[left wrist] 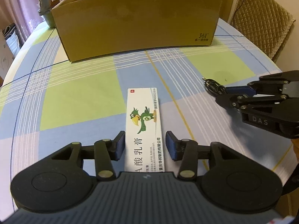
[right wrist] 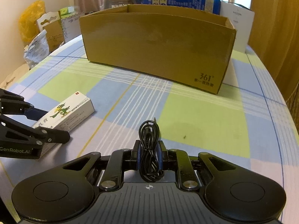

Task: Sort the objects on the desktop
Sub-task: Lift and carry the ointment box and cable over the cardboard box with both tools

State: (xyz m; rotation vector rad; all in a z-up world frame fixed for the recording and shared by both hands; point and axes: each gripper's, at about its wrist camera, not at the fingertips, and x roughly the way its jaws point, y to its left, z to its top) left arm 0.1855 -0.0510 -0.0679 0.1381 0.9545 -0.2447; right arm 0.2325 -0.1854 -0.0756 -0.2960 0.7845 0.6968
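Cable (right wrist: 149, 149) is clamped in right tool (right wrist: 149, 157); loose loops may snag. Left tool (left wrist: 144, 145), apart, straddles carton (left wrist: 143, 127) ungripped.

White ointment box (left wrist: 143, 128) flat; black cable (right wrist: 149, 149) coiled.

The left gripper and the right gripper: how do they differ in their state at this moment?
The left gripper is open, its pads either side of the white ointment box, which lies flat on the checked tablecloth. The right gripper is shut on the coiled black cable. The box is stiff and rectangular; the cable is a soft loop with its plug pointing forward. Both grippers face the cardboard box.
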